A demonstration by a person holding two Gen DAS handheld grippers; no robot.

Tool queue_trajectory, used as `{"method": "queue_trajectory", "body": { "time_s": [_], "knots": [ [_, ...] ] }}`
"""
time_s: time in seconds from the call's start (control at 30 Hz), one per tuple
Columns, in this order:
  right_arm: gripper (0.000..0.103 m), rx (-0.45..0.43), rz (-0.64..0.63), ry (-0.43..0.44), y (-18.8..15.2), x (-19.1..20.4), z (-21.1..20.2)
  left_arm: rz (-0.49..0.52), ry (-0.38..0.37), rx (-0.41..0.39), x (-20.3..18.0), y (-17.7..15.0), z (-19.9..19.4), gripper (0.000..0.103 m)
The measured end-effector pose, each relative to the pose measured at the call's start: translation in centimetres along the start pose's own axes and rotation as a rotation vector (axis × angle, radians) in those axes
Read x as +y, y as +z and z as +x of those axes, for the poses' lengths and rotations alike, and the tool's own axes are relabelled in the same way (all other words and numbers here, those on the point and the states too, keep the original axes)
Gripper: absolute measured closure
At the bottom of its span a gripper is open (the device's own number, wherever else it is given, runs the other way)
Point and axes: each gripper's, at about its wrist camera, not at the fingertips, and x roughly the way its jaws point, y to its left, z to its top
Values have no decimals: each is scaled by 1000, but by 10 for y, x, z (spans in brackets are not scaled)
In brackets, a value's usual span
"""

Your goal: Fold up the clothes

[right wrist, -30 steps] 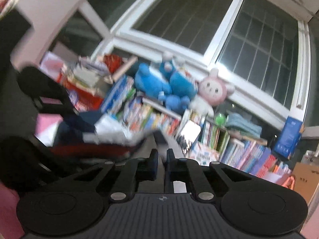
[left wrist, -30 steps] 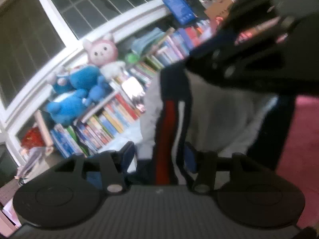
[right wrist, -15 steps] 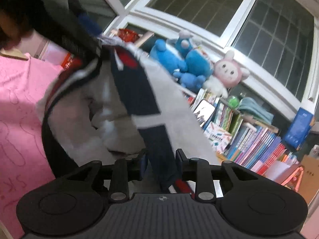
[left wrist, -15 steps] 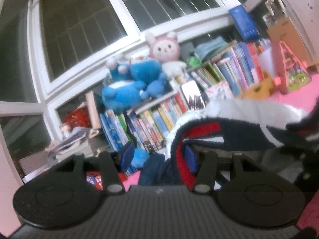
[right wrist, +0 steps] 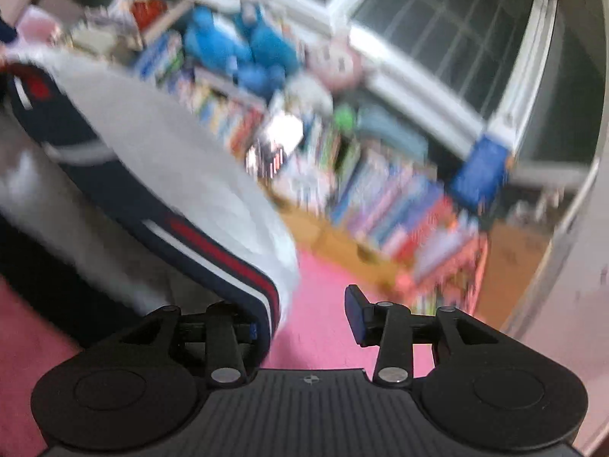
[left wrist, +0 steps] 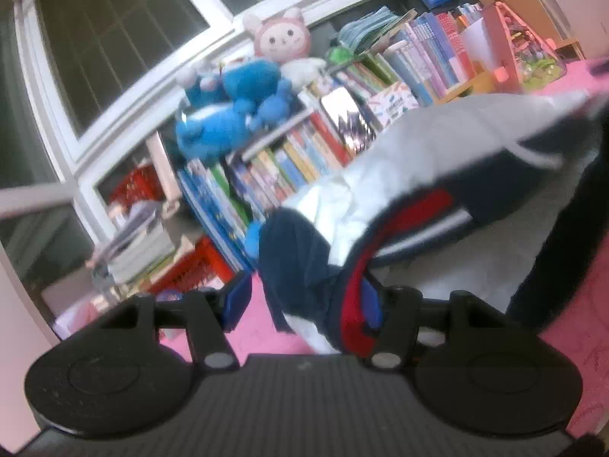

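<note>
While both tools gape | one garment (left wrist: pixel 437 160) | two tools: left (left wrist: pixel 304 301), right (right wrist: pixel 304 316)

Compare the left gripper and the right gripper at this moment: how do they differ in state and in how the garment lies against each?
The left gripper has the garment bunched between its spread fingers; the right gripper has mostly bare pink surface in its gap. The garment's striped edge lies only against the right gripper's left finger, while its right finger stands free. Both stand open.
</note>
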Motion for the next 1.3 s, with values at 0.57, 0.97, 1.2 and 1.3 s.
{"method": "queue_trajectory", "body": {
  "time_s": [0.57,0.97,1.2,1.3],
  "knots": [
    [85,-8,143,130,20,-4,-14,-204,-439,-24,47,-11,-62,39],
    [85,-43,321,181,41,-36,-9,35,-558,-120,-83,38,-19,33],
    [85,-41,362,196,38,-41,-7,77,-619,-177,-115,61,-11,33],
    [85,-45,357,194,38,-40,-8,58,-567,-181,-121,68,-3,33]
  ]
}}
